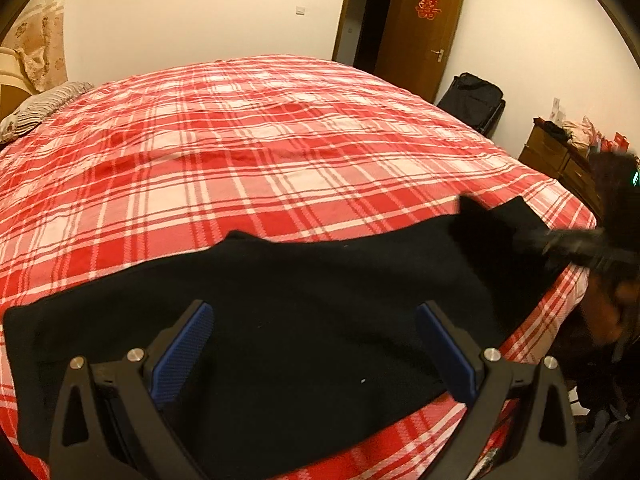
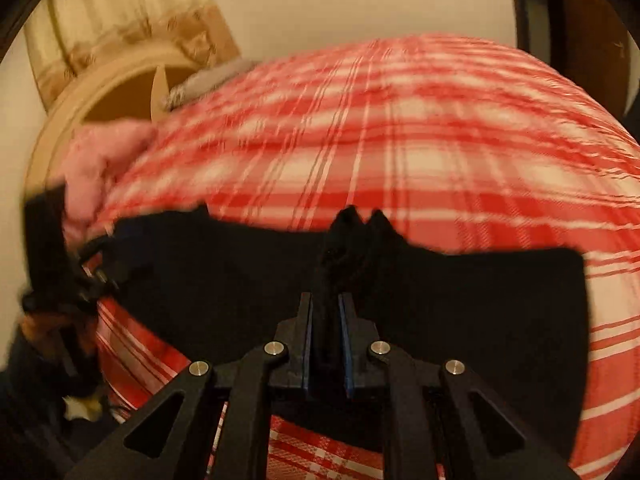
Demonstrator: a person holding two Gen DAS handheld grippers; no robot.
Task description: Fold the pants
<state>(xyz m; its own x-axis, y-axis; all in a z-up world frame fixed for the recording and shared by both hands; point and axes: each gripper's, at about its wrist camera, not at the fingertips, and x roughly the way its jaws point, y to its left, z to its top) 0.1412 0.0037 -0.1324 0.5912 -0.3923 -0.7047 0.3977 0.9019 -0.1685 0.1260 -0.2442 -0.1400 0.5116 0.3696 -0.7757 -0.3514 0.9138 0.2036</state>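
Black pants (image 1: 304,320) spread along the near edge of a bed, over a red-and-white plaid bedspread (image 1: 248,152), lying mostly flat with one end lifted into a small peak. Pinched there by the right gripper (image 2: 329,320), blue pads closed tight on a bunched fold of the dark cloth, two points of fabric sticking up past the tips; probably gripped at a hem or corner so that end can be carried over the rest for a fold. Heavy blur across the right wrist view, consistent with a quick sweep. Left gripper (image 1: 316,344) poised just above the middle of the pants, jaws wide apart and holding nothing, seemingly ready to pin or catch the cloth. Farther out: striped pillow (image 1: 44,108) at the headboard side, brown door (image 1: 420,28) ajar, wooden dresser (image 1: 560,160) beside the bed.
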